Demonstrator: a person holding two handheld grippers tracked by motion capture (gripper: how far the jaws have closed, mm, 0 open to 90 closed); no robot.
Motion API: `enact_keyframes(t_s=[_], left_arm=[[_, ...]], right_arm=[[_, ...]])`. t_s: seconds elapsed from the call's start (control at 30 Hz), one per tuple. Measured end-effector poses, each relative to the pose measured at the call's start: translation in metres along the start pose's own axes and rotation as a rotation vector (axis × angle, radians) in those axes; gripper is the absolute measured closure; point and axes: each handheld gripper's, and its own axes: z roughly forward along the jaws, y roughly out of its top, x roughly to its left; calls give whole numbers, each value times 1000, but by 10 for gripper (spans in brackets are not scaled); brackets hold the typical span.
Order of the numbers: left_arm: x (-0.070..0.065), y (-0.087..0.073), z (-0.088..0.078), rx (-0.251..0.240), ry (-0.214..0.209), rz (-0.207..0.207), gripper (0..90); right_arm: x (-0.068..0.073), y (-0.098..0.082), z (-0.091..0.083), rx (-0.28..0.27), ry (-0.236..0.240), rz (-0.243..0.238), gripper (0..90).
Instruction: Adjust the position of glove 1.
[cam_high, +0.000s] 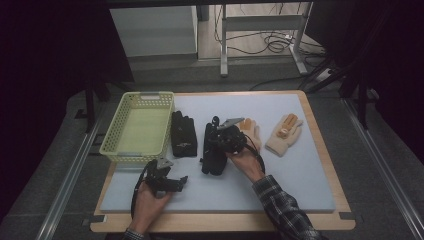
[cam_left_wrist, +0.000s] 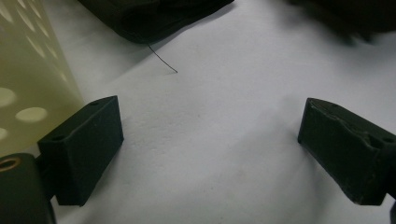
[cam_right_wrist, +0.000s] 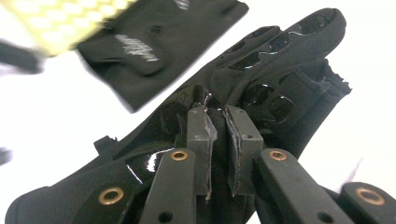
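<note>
A black glove (cam_high: 214, 159) lies lengthwise at the middle of the grey mat, and my right gripper (cam_high: 214, 141) is shut on it. In the right gripper view the jaws pinch a fold of this black glove (cam_right_wrist: 280, 60) near its middle, right gripper (cam_right_wrist: 222, 126). A second black glove (cam_high: 183, 132) lies flat just left of it, beside the yellow-green basket (cam_high: 111, 135). My left gripper (cam_high: 182, 181) rests near the front left of the mat, open, with bare mat between its jaws, left gripper (cam_left_wrist: 210, 144).
Two cream knitted gloves (cam_high: 252, 131) (cam_high: 284, 134) lie to the right of my right hand. The basket wall (cam_left_wrist: 28, 70) stands close at the left of the left gripper. The mat sits on a wooden board (cam_high: 330, 165) with dark floor around it.
</note>
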Motion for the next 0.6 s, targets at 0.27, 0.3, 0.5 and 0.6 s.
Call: enact_keyframes(t_s=[0.27, 0.3, 0.5, 0.6], left_arm=[[0, 0, 0, -4, 1, 0, 71], [0, 0, 0, -4, 2, 0, 71], [0, 0, 0, -2, 1, 0, 71], [0, 0, 0, -5, 1, -4, 71]], right_arm=[[35, -30, -47, -27, 96, 22, 797], [39, -36, -49, -24, 100, 19, 797], [55, -68, -45, 8, 92, -10, 701], [47, -68, -47, -22, 85, 9, 580]])
